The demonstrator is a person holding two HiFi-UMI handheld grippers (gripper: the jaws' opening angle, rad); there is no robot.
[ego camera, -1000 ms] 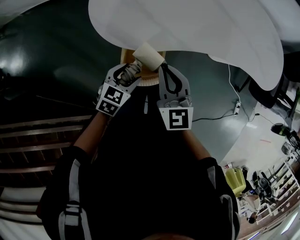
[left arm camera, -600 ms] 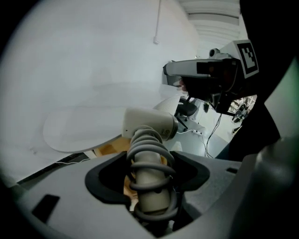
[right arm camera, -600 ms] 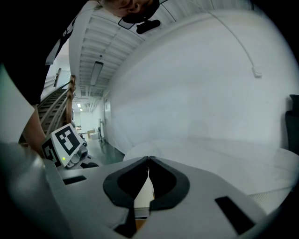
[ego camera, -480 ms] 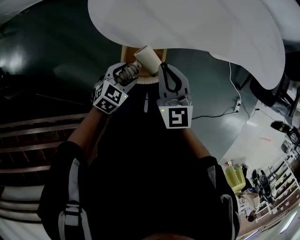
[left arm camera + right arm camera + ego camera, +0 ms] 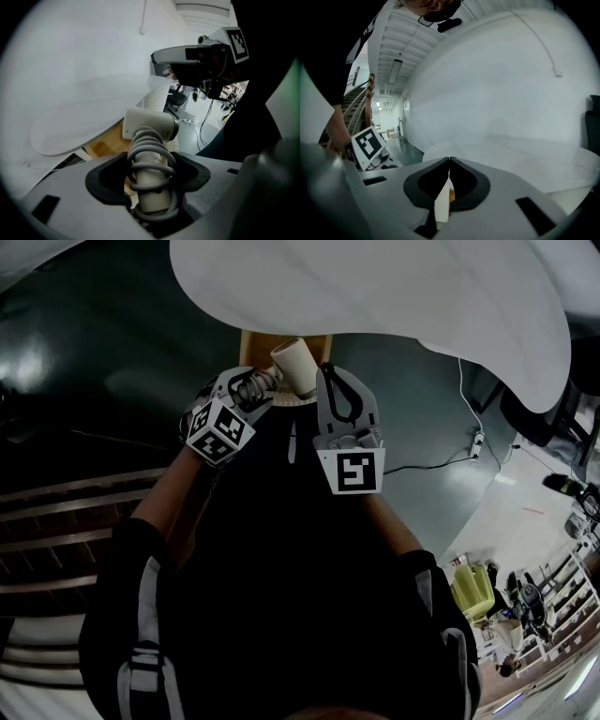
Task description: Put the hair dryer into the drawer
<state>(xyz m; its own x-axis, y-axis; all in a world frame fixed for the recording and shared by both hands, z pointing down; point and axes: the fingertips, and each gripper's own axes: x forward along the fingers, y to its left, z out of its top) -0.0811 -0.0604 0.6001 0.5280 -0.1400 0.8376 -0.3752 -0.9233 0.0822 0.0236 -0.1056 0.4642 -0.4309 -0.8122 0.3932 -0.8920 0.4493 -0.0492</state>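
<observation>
A white table (image 5: 394,296) with a curved edge fills the top of the head view, and a thin white cord (image 5: 534,40) with a small end piece lies on its top. A wooden drawer (image 5: 258,343) shows just below the table's edge. Below is a dark green, glossy floor (image 5: 112,343); on it, at the right, lie a white cable (image 5: 462,395) and a power strip (image 5: 477,442).

We find no words, brands or numbers that can be read. Just below the hair dryer (image 5: 295,365), the cubes of the left gripper (image 5: 261,382) and right gripper (image 5: 325,376) bear black-and-white square patterns only. A small mark on the dryer's barrel is illegible.
</observation>
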